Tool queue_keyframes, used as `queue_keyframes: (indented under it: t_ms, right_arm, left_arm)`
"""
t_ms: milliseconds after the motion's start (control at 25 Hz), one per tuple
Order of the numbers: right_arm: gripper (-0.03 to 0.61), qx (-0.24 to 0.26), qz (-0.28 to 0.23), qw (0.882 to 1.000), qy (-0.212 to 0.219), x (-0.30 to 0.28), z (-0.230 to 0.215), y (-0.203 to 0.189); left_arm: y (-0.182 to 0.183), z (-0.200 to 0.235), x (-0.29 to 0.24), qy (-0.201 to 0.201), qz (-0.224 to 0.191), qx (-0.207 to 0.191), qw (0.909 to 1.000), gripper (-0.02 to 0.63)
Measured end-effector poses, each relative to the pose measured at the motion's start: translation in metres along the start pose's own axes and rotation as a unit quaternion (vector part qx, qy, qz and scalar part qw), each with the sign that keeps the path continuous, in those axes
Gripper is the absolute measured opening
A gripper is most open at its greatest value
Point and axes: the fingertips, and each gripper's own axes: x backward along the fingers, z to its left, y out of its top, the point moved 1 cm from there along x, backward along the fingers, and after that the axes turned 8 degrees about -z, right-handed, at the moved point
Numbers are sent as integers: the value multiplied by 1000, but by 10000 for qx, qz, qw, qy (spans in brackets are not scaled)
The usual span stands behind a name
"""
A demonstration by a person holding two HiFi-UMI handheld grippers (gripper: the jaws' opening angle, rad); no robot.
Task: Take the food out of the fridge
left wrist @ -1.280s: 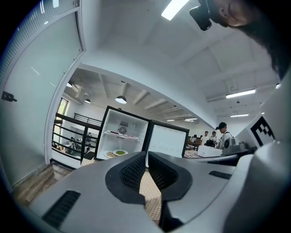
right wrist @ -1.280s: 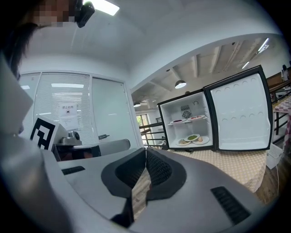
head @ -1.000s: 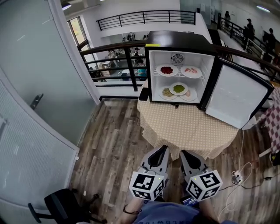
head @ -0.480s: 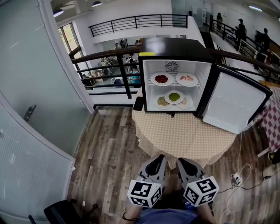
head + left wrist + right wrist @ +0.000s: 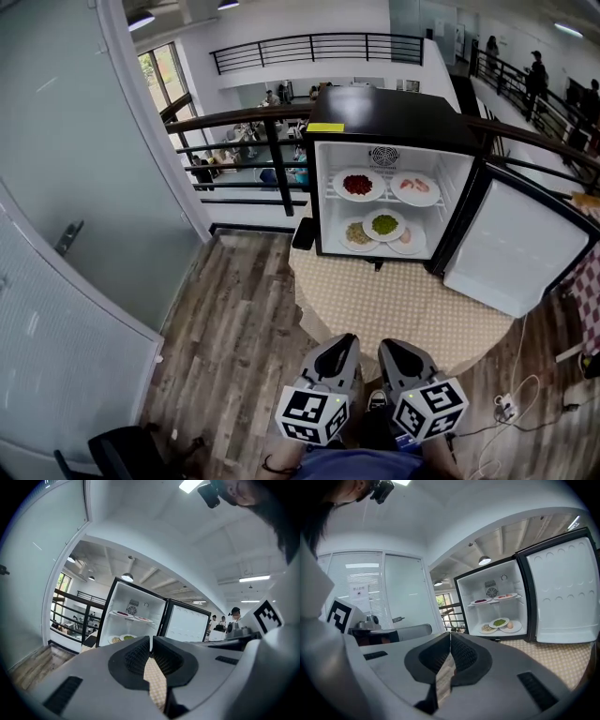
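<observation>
Inside the open fridge (image 5: pixel 394 112) plates of food (image 5: pixel 384 223) fill two shelves; left claw (image 5: pixel 346 339) and right claw (image 5: pixel 387 344) are closed.

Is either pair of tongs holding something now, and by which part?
Nothing is held: the left tongs and the right tongs are both shut and empty.

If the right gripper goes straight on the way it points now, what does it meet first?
Probably the beige patterned tablecloth, short of the open black fridge; the right gripper, shut, points slightly down. Depth is unclear.
</observation>
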Motion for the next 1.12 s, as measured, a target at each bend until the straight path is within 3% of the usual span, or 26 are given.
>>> queue_keyframes:
  t_ms: [480, 1120]
  right_arm:
    - [18, 116, -53, 9991, 410, -63, -69, 51]
    - [18, -10, 127, 9977, 670, -90, -137, 59]
  left_arm:
    - [23, 19, -92, 410, -215, -80, 9989, 18]
    - [7, 24, -161, 838, -127, 55, 9964, 18]
